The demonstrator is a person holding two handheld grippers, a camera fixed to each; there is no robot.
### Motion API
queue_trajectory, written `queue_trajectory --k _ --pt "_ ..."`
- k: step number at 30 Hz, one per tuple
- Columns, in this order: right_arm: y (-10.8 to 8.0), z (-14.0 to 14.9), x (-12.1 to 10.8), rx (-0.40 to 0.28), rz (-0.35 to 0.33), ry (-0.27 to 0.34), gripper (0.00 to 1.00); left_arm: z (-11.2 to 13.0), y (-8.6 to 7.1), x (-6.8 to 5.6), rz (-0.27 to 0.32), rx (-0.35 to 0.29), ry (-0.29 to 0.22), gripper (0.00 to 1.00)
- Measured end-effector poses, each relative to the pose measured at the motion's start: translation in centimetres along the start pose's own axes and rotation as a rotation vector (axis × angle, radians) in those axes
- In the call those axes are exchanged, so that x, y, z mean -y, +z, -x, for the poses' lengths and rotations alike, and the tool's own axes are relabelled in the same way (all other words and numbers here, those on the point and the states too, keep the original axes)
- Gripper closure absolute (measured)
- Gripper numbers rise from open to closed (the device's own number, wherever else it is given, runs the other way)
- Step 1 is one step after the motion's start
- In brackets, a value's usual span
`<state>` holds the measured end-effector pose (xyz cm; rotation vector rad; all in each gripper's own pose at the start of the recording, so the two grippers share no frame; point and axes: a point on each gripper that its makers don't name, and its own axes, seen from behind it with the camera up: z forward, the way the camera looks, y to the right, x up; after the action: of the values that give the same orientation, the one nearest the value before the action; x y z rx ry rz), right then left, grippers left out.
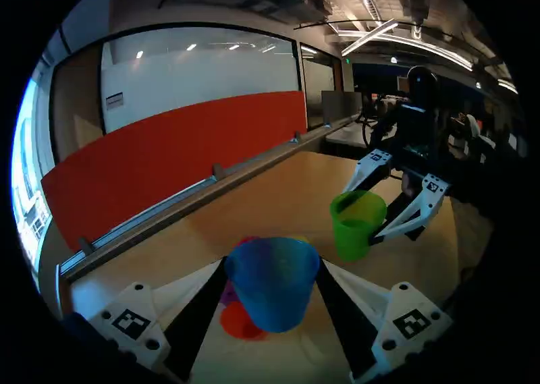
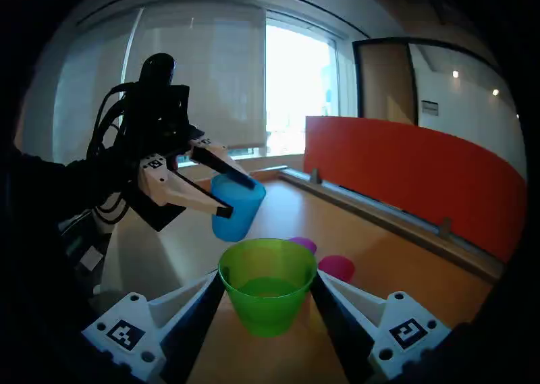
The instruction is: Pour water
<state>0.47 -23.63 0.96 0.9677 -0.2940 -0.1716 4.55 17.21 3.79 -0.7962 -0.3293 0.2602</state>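
Right now, in the left gripper view, the left gripper (image 1: 272,299) sits at 6 o'clock with both fingers pressed against the sides of a blue plastic cup (image 1: 272,276). The cup is held above the wooden tabletop (image 1: 283,188). Under it, toward 7 o'clock, lie a reddish small cup (image 1: 239,322) and a purple one, mostly hidden.

Toward 4 o'clock in that view the right gripper (image 1: 361,215) clamps a green plastic cup (image 1: 354,234), one finger on each side. I cannot tell whether its base touches the wood.

From the right gripper view, the green cup (image 2: 266,310) is at 6 o'clock between the right gripper's (image 2: 266,296) closed-in fingers, upright, with liquid low inside. Just past it, at 1 to 2 o'clock of its rim, stand the purple cup (image 2: 305,243) and a pink cup (image 2: 337,267) on the table. The blue cup (image 2: 235,215) hangs near centre, close to upright and higher than the green rim, gripped by the left gripper (image 2: 237,198) reaching in from 9 o'clock on a dark sleeve (image 2: 54,181).

A red divider panel (image 2: 418,161) runs along the table's far edge at 3 o'clock.
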Motion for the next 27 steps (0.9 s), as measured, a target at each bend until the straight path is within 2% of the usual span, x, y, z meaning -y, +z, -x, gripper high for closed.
queue_trajectory --k 9,15,27 --pt "-0.7 2.4 -0.1 0.096 -0.011 -0.008 0.1 3.5 0.5 -1.5 0.044 0.108 0.04 0.1" --pt "-0.8 3.7 0.0 0.147 -0.033 0.014 0.1 5.9 1.2 -2.8 0.075 0.176 0.058 0.1" --pt "-0.7 6.5 -0.1 0.248 -0.052 -0.007 0.1 8.9 2.6 -4.9 0.143 0.236 0.026 0.1"
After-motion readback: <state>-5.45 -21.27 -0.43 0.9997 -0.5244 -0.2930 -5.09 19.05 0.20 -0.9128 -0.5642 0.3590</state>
